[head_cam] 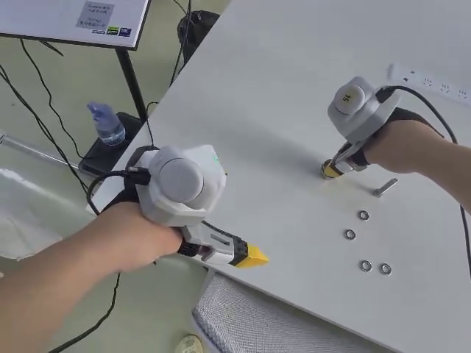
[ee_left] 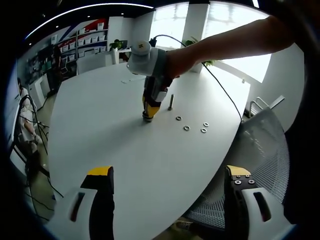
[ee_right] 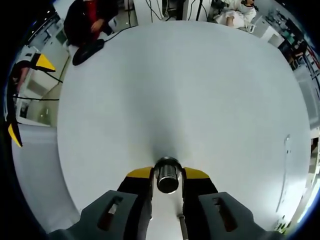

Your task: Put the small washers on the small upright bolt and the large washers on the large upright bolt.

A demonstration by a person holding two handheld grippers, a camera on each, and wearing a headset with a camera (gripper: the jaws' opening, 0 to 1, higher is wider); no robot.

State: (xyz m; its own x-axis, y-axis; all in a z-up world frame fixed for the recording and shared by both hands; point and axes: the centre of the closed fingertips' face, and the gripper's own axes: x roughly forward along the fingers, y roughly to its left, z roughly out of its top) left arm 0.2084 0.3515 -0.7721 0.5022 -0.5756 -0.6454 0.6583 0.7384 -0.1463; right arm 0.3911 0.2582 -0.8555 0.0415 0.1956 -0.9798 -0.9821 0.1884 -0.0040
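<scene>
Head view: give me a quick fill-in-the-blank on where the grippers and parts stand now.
The right gripper is ___ on the large bolt.
The left gripper is held off the work with its jaws ___.
___ washers lie loose on the table.
Missing words: shut; open; four.

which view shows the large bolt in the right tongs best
The right gripper view: the large bolt sits close up between the right tongs. The head view shows a small part; the left gripper view, a distant glimpse.
</scene>
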